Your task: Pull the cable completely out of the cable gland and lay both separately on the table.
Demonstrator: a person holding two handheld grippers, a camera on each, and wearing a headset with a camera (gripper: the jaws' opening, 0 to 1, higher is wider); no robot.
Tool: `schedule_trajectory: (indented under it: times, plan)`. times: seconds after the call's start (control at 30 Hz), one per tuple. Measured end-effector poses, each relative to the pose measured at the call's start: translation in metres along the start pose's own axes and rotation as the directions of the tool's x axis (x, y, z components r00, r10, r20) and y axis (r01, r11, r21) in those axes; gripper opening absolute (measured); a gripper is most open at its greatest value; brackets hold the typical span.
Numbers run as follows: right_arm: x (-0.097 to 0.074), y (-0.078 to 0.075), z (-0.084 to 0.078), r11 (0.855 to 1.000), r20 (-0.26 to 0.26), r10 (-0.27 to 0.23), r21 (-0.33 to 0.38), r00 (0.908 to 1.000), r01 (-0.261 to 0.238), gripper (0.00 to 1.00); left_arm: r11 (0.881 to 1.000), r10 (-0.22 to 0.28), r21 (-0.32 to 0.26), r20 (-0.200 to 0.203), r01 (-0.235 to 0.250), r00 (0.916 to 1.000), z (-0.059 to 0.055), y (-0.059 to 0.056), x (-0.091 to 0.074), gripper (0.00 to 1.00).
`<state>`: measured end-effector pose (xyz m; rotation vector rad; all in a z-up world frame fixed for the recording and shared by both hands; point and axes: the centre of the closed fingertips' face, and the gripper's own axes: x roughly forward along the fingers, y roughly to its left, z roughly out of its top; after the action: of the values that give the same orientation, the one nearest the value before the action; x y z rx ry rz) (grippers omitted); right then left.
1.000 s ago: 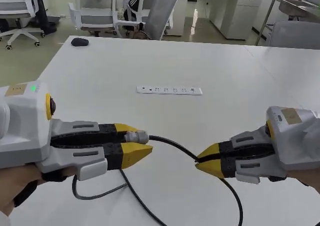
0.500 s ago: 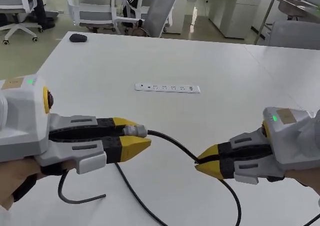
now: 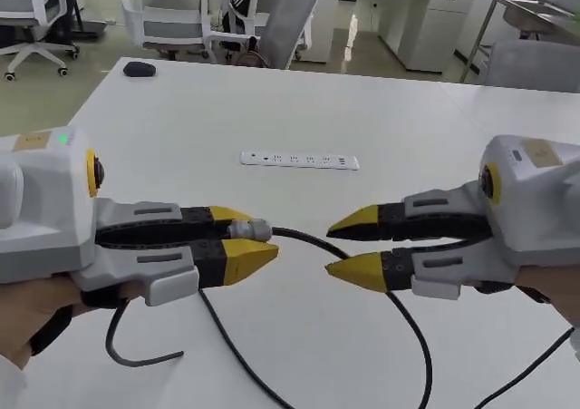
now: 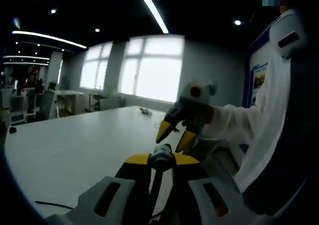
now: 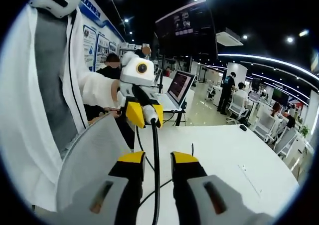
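Note:
My left gripper (image 3: 257, 236) is shut on the grey cable gland (image 3: 249, 229), held above the white table (image 3: 272, 110). The black cable (image 3: 301, 238) leaves the gland's nose, runs right between the jaws of my right gripper (image 3: 332, 248), and curves down to the table. That right gripper is open, its yellow fingertips above and below the cable without pinching it. In the right gripper view the cable (image 5: 155, 170) hangs in the gap between my open jaws, with the gland (image 5: 149, 116) in the left gripper beyond. The left gripper view has the gland (image 4: 162, 155) between its yellow tips.
A white power strip (image 3: 299, 160) lies mid-table and a dark mouse (image 3: 139, 69) sits at the far left corner. A loose loop of cable (image 3: 136, 359) rests on the table under my left gripper. Office chairs (image 3: 172, 19) stand past the far edge.
My right gripper has opened, letting go of the cable, and has moved left toward the gland. The left gripper still holds the gland in about the same place.

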<state>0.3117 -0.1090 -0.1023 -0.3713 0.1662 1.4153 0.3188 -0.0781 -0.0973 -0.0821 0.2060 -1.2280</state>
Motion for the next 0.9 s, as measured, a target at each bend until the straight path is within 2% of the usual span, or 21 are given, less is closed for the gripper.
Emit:
schedule_trajectory:
  times: [0.1, 0.17, 0.53, 0.67, 0.9]
  plan:
    - [0.003, 0.001, 0.010, 0.999, 0.010, 0.011, -0.032, 0.9999, -0.011, 0.19, 1.000, -0.002, 0.000, 0.002, 0.002, 1.0000, 0.001, -0.001, 0.003, 0.17]
    - [0.004, 0.002, 0.011, 0.999, 0.011, 0.016, -0.039, 0.9998, -0.015, 0.18, 1.000, -0.008, 0.003, 0.003, 0.008, 1.0000, 0.002, -0.003, 0.006, 0.17]
    - [0.009, 0.005, 0.011, 0.997, 0.023, 0.048, -0.060, 0.9986, -0.047, 0.11, 1.000, -0.016, 0.009, 0.001, 0.016, 0.9999, 0.002, -0.009, 0.010, 0.17]
    - [0.010, 0.005, 0.010, 0.996, 0.032, 0.064, -0.061, 0.9974, -0.062, 0.04, 1.000, -0.015, 0.011, -0.003, 0.015, 0.9999, 0.002, -0.010, 0.010, 0.17]
    - [0.012, 0.005, 0.006, 0.996, 0.040, 0.070, -0.062, 0.9967, -0.068, 0.03, 1.000, -0.013, 0.012, -0.014, 0.013, 0.9998, 0.001, -0.009, 0.009, 0.17]
